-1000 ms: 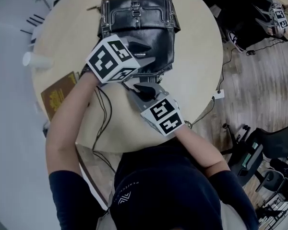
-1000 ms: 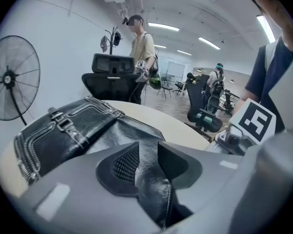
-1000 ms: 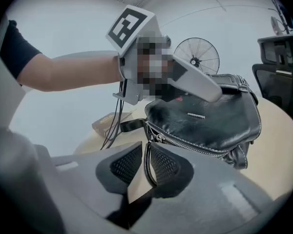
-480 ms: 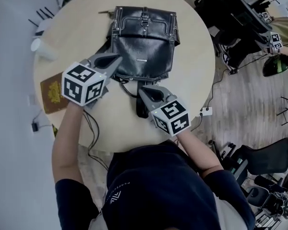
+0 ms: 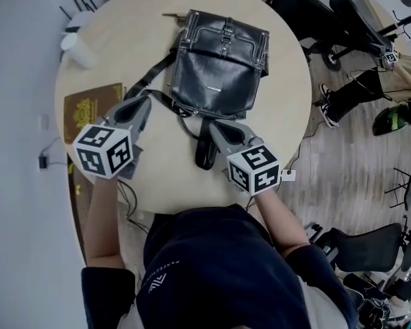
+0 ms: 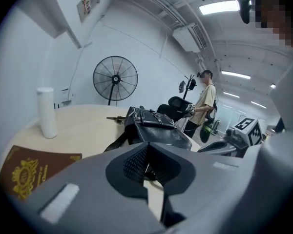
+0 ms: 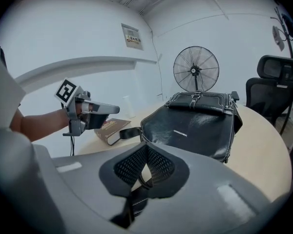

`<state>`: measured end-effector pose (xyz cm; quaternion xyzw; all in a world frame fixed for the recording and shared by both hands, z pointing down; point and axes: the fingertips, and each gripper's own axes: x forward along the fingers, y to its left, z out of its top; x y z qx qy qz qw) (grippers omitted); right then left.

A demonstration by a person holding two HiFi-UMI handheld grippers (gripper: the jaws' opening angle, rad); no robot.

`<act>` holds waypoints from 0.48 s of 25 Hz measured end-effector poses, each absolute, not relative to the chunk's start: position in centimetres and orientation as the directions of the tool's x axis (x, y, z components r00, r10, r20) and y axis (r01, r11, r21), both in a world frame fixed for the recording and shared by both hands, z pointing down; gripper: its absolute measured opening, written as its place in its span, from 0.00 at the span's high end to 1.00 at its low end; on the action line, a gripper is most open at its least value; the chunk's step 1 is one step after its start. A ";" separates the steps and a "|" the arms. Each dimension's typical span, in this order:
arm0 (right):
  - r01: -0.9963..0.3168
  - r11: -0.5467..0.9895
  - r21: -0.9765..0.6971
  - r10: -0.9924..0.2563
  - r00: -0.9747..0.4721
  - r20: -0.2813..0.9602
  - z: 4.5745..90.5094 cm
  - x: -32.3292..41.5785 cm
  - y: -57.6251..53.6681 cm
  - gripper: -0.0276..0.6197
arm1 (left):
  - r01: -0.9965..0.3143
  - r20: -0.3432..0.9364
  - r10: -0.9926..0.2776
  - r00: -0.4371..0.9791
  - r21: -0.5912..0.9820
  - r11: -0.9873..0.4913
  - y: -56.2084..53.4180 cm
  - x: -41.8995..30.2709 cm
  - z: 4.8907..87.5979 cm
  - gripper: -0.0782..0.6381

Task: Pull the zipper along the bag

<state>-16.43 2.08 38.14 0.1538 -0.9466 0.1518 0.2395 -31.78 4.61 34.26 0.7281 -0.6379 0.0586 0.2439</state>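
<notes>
Hovering shut and empty, my left gripper point(image 5: 142, 103) and right gripper point(image 5: 216, 126) flank the strap point(image 5: 204, 148) of the black leather bag point(image 5: 218, 74), which lies far-centre on the round table point(image 5: 166, 196). No zipper pull shows; I should brace the bag, then pinch the pull squarely.

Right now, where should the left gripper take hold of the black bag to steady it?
Probably its near left corner, coming in low from the person's side. The black bag lies on its back, flap up, buckled top away, so that thin lower edge faces the shut left gripper; the strap leaves there too.
</notes>
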 end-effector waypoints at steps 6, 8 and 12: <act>-0.378 0.902 -0.209 -0.233 -0.833 0.503 37.8 -15.8 1.4 0.95 | -0.949 0.403 -0.913 0.065 0.307 0.068 8.3 -32.3 35.3 0.87; -0.387 0.896 -0.216 -0.239 -0.833 0.500 37.8 -15.7 1.1 0.95 | -0.945 0.411 -0.911 0.027 0.307 0.111 9.2 -32.6 35.6 0.87; -0.396 0.893 -0.215 -0.248 -0.831 0.498 37.8 -15.5 0.7 0.95 | -0.925 0.412 -0.911 -0.002 0.345 0.158 10.2 -32.8 36.3 0.87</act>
